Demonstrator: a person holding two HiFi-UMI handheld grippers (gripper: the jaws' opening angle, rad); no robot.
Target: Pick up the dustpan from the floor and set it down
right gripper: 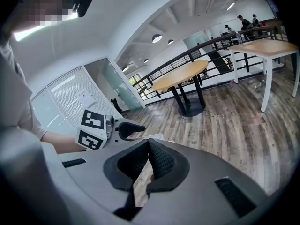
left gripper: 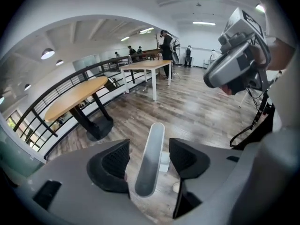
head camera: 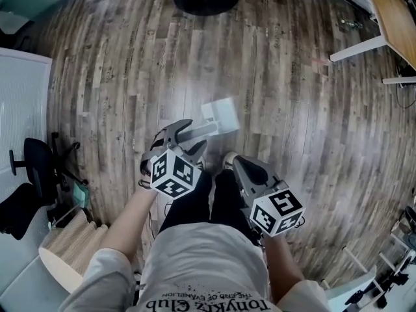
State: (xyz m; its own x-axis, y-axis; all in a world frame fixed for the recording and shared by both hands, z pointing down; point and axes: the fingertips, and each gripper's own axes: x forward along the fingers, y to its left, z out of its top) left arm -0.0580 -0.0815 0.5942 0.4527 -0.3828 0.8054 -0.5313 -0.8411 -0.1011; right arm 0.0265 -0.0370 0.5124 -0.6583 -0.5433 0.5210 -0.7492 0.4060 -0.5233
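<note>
Left gripper view looks along the left gripper (left gripper: 149,150), whose jaws stand wide apart with the dustpan's long grey handle (left gripper: 151,158) running up between them. A gap shows on either side, so neither ribbed pad (left gripper: 115,161) presses on it. Beyond the handle's far end a white part of the dustpan shows low over the wooden floor (left gripper: 197,111); whether it rests on the boards cannot be told.

From the head view the dustpan (head camera: 220,114) lies ahead of the person's feet, blurred, with its handle slanting back into that gripper's mouth.

The left gripper is held out in front of the left leg and tipped steeply toward the floor, its marker cube (head camera: 172,173) facing up and the bare forearm (head camera: 130,216) reaching down to it. The right gripper (right gripper: 149,144) sits nearer the body beside the right leg, aimed less steeply. Its jaws are together, tips meeting with nothing between them — well apart from the dustpan.
</note>
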